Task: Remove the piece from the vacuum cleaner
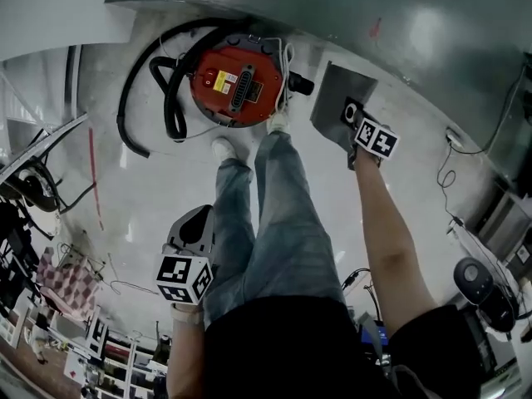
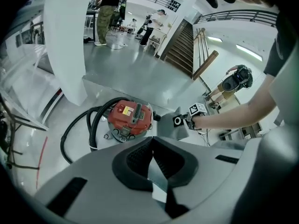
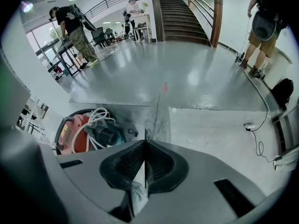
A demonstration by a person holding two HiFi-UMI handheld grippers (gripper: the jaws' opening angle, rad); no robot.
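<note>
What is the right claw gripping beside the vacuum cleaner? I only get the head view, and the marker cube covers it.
Observer: The right claw is shut on a thin grey panel, seen edge-on in its grip.
Operator: And the left claw?
Observer: It is shut, with nothing in it.
Operator: That black stub on the vacuum cleaner?
Observer: From the right gripper view it looks like a ribbed hose end, with white cord looped over it.

one red vacuum cleaner, one black hose, one grey panel; two grippers: left gripper, right gripper; perhaps three bystanders beyond.
</note>
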